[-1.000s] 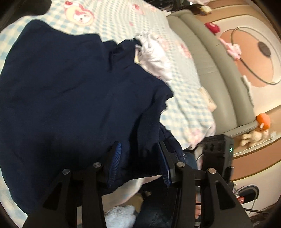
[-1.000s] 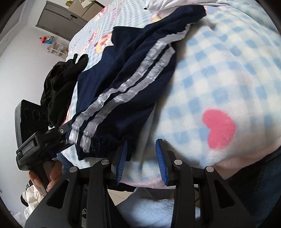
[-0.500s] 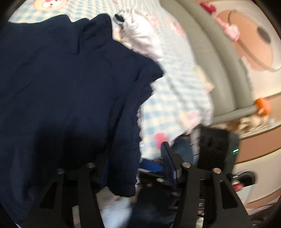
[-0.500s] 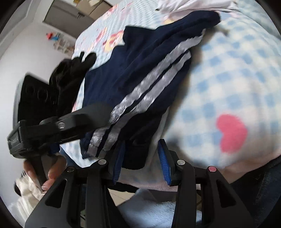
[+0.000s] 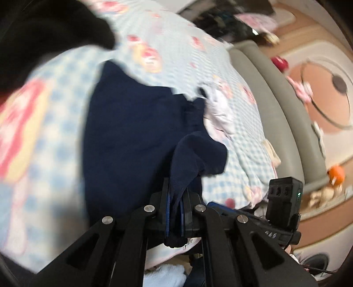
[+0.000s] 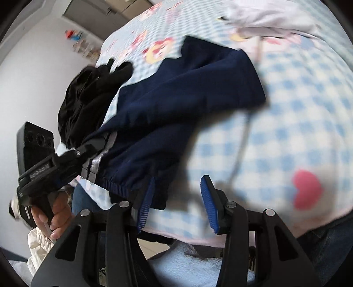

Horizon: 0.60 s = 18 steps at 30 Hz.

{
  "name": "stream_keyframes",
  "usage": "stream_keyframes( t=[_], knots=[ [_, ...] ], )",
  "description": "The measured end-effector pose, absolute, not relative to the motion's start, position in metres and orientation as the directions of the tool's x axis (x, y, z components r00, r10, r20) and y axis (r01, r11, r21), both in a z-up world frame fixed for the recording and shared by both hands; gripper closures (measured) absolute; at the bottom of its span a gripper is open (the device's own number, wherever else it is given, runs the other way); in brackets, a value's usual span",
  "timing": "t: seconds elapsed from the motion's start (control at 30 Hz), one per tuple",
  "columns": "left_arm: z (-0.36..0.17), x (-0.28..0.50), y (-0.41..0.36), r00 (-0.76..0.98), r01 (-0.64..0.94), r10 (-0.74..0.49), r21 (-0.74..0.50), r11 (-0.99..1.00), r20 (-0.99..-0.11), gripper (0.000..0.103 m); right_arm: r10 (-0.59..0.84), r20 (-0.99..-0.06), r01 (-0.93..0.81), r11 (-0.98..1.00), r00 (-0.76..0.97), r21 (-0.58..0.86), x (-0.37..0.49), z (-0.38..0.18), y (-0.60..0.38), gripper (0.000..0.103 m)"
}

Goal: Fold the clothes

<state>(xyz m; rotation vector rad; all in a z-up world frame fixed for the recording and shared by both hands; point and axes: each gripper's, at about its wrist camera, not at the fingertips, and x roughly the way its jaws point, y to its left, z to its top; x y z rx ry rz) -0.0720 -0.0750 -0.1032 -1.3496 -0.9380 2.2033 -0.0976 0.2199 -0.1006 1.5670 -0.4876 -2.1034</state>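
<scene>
Navy track pants [image 5: 132,136] with silver side stripes lie on a blue checked blanket [image 5: 44,154]. My left gripper [image 5: 175,212] is shut on a fold of the navy cloth near the bed's front edge. In the right wrist view the pants [image 6: 187,99] are partly lifted and folded, and the left gripper [image 6: 88,152] pinches the striped edge. My right gripper [image 6: 176,203] is open, its left pad touching the elastic waistband [image 6: 119,187], with nothing between the pads.
A black garment [image 6: 88,92] lies at the blanket's left side. A white garment [image 6: 264,19] lies at the far side. A grey padded bed edge [image 5: 275,99] and a play mat with toys [image 5: 320,72] lie to the right.
My left gripper closed on the navy cloth and lifted it, folding the pants over so the stripes are mostly hidden. My right gripper stayed open near the waistband.
</scene>
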Motion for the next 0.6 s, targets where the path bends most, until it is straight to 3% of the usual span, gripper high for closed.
stream_keyframes(
  t=[0.33,0.47,0.6],
  knots=[
    [-0.121,-0.056,-0.111,-0.509,0.056,0.613,-0.733,-0.677,-0.605,0.096,-0.524,-0.828,0.184,-0.850,-0.199,0.494,-0.097,-0.113,0.176,0.057],
    [-0.153,-0.065,-0.099,-0.418,0.107,0.633,-0.727,-0.678,-0.652,0.094,-0.520,-0.823,0.234,-0.850,-0.228,0.472,-0.103,-0.110,0.170,0.043],
    [-0.157,-0.054,-0.099,-0.464,0.136,0.581,-0.702,-0.699,-0.669,0.092,-0.522,-0.835,0.174,-0.851,-0.176,0.495,-0.108,-0.135,0.171,0.045]
  ],
)
